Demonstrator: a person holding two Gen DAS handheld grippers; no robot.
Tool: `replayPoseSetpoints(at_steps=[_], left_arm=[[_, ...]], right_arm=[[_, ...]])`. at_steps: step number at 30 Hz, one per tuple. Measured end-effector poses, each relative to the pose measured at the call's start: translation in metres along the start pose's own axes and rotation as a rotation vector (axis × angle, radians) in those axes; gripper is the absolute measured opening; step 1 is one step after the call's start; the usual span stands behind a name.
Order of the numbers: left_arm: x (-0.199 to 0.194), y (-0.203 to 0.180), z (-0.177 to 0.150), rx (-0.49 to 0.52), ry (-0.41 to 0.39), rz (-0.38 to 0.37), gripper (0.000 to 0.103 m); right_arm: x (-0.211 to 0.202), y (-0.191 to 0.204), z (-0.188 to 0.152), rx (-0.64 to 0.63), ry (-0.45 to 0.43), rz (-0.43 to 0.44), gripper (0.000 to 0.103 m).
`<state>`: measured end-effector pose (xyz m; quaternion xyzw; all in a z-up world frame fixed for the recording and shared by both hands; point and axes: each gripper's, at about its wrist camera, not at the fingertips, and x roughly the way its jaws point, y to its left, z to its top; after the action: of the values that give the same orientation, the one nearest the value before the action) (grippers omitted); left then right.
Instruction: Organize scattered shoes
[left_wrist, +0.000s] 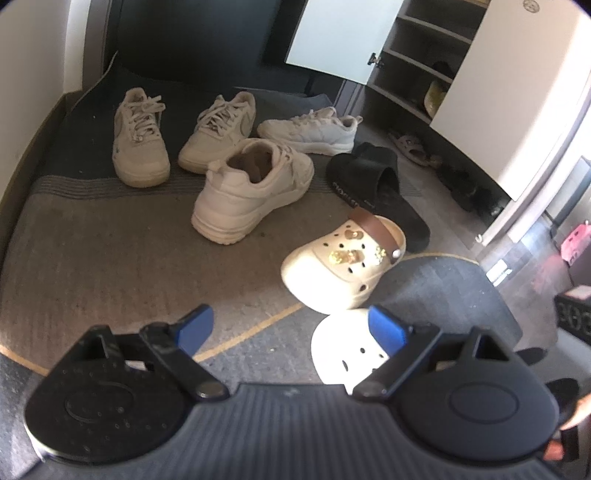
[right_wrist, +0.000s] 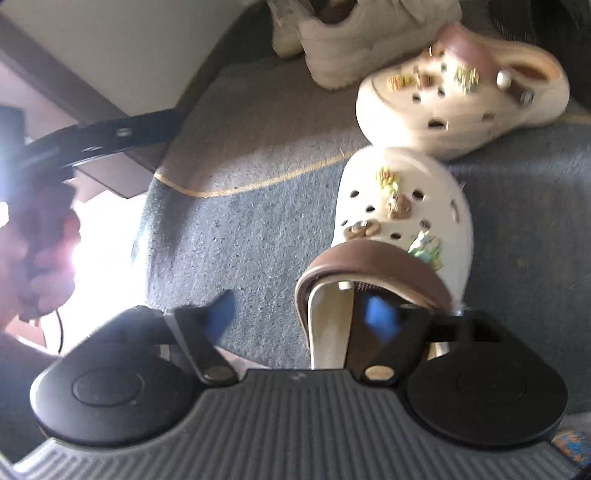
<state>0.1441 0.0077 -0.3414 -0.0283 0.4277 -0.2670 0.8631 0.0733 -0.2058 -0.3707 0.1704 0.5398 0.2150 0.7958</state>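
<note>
Your right gripper (right_wrist: 301, 314) stands apart astride the near cream charm-studded clog (right_wrist: 402, 210), set toe-to-toe beside its cream twin clog (right_wrist: 461, 107); left gripper (left_wrist: 291, 328) apart, empty; white sneakers (left_wrist: 251, 188) beyond that twin still lie scattered.

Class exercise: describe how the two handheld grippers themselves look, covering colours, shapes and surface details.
Both the left gripper and the right gripper share one design: a grey ribbed body, two round black housings with oval recesses, black link arms on metal pivots, and blue-padded fingertips.

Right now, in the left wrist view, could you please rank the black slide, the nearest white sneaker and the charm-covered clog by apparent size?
1. nearest white sneaker, largest.
2. black slide and charm-covered clog look alike; the clog lies nearer the camera, so I won't rank them.
</note>
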Motion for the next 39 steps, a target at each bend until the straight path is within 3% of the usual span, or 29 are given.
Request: replayPoseSetpoints(at_steps=[5,8,13,16,20,23,25,28,33,39], left_arm=[[0.027,-0.026,0.021,0.063,0.101,-0.02,0.092],[0.047,-0.041,0.044,0.066,0.172,-0.045,0.092],[0.084,-0.067,0.087,0.046,0.296,-0.092,0.092],[0.108,-0.088,0.108,0.066,0.3,-0.073,0.092],[0.153,-0.111,0.129,0.021,0.341,-0.076,0.092],[0.182,-0.123,0.143,-0.016,0.37,0.028,0.082],[0.2,-0.13,0.151,-0.059,0.386,0.117,0.081],[0.221,-0.142,0.155,-0.017,0.412,0.223,0.081],[0.248,-0.147,0.156,-0.041,0.486,0.286,0.08],[0.279,-0.165,0.152,0.07,0.501,0.402,0.07]], right_arm=[[-0.041,-0.019,0.005,0.068,-0.092,0.058,0.082],[-0.064,-0.037,0.002,0.138,-0.172,0.019,0.082],[-0.084,-0.072,-0.002,0.275,-0.286,-0.153,0.082],[-0.088,-0.087,0.0,0.343,-0.315,-0.203,0.082],[-0.084,-0.092,0.003,0.342,-0.31,-0.204,0.082],[-0.079,-0.092,0.003,0.33,-0.3,-0.187,0.082],[-0.077,-0.094,0.004,0.326,-0.293,-0.192,0.082],[-0.075,-0.096,0.002,0.331,-0.282,-0.226,0.082],[-0.076,-0.102,-0.002,0.367,-0.274,-0.228,0.082],[-0.074,-0.105,-0.003,0.374,-0.256,-0.244,0.081]])
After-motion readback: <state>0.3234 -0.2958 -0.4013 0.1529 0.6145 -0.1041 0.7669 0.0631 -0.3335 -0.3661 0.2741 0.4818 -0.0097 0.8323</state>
